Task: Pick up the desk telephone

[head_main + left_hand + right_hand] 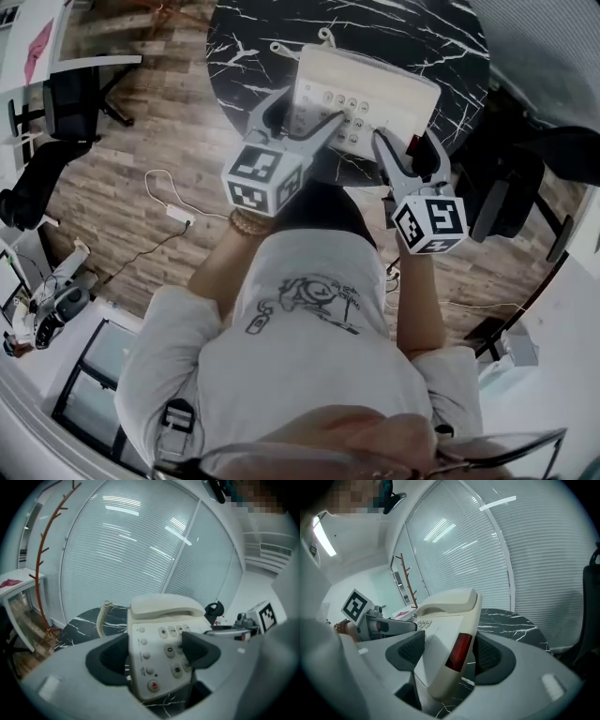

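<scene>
The left gripper [302, 117] is clamped on the near left corner of the desk telephone [367, 86]. Only the left gripper view shows the detail. One pad bears on the left side wall of the body. The other pad lies across the keypad [176, 641], and a red button [153, 685] sits at the near edge between the pads. That view also shows the coiled cord [104, 617] at the telephone's left and the handset [164, 605] seated at the far end.

The head view shows the telephone between the two grippers, over the near part of the round black marble desk [253, 37]. Both gripper views show marble below the telephone's near edge, and the edge appears clear of it.

The right gripper [410, 148] is clamped on the telephone's near right edge. Only the right gripper view shows a dark red panel [459, 651] on that side wall, just beside the outer pad. The inner pad lies on the top face.
</scene>
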Action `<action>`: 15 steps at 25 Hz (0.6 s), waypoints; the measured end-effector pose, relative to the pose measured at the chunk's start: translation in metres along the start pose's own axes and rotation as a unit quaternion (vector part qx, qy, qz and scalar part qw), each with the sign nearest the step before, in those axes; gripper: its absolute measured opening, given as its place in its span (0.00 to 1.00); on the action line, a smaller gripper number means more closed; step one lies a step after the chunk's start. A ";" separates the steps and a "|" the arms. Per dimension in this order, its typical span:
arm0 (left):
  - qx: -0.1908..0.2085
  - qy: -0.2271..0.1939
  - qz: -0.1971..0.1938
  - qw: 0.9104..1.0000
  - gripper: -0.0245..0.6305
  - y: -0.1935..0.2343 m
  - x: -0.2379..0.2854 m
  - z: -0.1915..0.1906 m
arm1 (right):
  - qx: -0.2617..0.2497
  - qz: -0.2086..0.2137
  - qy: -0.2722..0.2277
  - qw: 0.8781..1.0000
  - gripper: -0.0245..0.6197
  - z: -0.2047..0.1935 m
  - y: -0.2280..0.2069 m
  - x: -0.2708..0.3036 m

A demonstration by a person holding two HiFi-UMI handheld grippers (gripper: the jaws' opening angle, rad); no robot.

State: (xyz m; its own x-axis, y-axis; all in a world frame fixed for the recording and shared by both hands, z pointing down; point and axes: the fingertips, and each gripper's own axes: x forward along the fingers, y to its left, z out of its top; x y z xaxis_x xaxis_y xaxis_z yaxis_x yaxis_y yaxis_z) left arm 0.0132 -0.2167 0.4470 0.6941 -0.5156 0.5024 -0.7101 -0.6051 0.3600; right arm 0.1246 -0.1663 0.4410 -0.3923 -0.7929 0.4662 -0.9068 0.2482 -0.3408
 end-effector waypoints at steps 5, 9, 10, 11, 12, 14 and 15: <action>-0.001 -0.020 0.001 1.000 0.59 -0.019 -0.032 0.034 | -0.015 0.002 -0.020 1.000 0.53 0.039 0.022 -0.026; 0.009 -0.043 0.002 0.999 0.59 -0.035 -0.050 0.063 | -0.030 0.003 -0.039 0.999 0.52 0.070 0.032 -0.044; 0.011 -0.049 0.002 0.999 0.59 -0.038 -0.054 0.071 | -0.034 0.003 -0.045 0.998 0.52 0.078 0.035 -0.048; 0.015 -0.054 0.003 0.998 0.59 -0.041 -0.058 0.079 | -0.038 0.003 -0.051 0.998 0.52 0.086 0.038 -0.052; 0.018 -0.060 0.004 0.998 0.59 -0.045 -0.063 0.086 | -0.041 0.004 -0.057 0.998 0.52 0.093 0.041 -0.057; 0.024 -0.070 0.007 0.997 0.59 -0.052 -0.074 0.099 | -0.047 0.004 -0.068 0.997 0.52 0.105 0.048 -0.066; 0.026 -0.075 0.008 0.997 0.59 -0.056 -0.079 0.105 | -0.051 0.005 -0.073 0.996 0.52 0.112 0.051 -0.071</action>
State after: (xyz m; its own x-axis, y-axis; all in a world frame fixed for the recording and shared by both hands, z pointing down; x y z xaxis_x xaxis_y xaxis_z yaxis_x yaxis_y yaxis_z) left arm 0.0103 -0.2059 0.3049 0.6953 -0.6081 0.3830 -0.7169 -0.6246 0.3098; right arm 0.1233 -0.1596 0.2995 -0.3809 -0.8607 0.3378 -0.9170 0.3050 -0.2570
